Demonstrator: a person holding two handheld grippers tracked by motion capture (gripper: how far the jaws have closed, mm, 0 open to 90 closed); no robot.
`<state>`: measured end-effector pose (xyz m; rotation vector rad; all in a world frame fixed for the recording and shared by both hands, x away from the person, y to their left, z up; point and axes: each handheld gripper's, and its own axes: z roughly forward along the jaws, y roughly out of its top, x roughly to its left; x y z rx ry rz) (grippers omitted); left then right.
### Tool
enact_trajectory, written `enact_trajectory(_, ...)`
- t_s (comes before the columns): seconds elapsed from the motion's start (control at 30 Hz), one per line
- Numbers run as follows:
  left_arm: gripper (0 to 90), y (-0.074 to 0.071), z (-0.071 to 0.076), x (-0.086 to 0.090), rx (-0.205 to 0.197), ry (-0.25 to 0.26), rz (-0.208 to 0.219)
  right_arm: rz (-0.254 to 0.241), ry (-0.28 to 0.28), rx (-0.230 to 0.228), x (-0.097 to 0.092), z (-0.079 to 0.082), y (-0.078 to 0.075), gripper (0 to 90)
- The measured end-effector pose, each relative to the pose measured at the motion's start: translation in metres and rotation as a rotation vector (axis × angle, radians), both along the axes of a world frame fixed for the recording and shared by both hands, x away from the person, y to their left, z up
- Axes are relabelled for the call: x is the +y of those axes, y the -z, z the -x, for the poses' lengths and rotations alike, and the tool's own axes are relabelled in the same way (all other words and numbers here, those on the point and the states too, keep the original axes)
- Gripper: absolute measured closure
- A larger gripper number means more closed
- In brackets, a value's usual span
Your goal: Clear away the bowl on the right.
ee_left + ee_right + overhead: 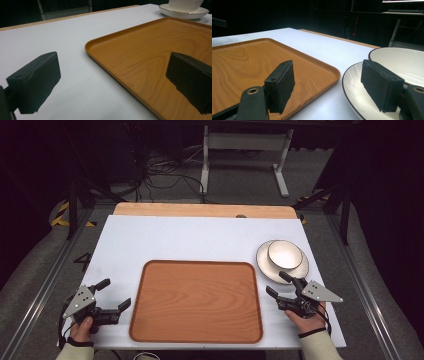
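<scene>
Apparently unclenched and empty beside the plate (281, 265), the right gripper (278, 284) could nudge its stacked bowl (284, 255) off-centre.

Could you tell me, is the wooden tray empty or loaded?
Empty: the wooden tray shows only bare woodgrain; the bowl sits outside it.
</scene>
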<state>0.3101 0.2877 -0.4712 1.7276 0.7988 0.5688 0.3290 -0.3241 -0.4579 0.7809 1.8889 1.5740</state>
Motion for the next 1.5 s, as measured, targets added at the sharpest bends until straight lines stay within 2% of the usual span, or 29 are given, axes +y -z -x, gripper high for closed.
enact_trajectory(0.37,0.3,0.0,0.0,0.0,0.002,-0.002,0.002,-0.004,0.003,0.001,0.0,0.0,0.0,26.8)
enact_trajectory(0.53,0.3,0.0,0.0,0.0,0.0,-0.004,0.003,-0.01,0.009,0.02,-0.001,-0.002,-0.001,27.4)
enact_trajectory(0.6,0.3,0.0,0.0,0.0,0.003,-0.005,0.004,-0.01,0.006,0.012,0.0,-0.003,-0.002,27.4)
enact_trajectory(1.13,0.3,0.0,0.0,0.0,0.004,-0.006,0.003,-0.012,0.027,0.03,0.001,-0.003,-0.024,29.7)
enact_trajectory(1.5,0.3,0.0,0.0,0.0,0.007,-0.009,0.0,-0.01,0.039,0.05,-0.001,-0.007,-0.045,29.7)
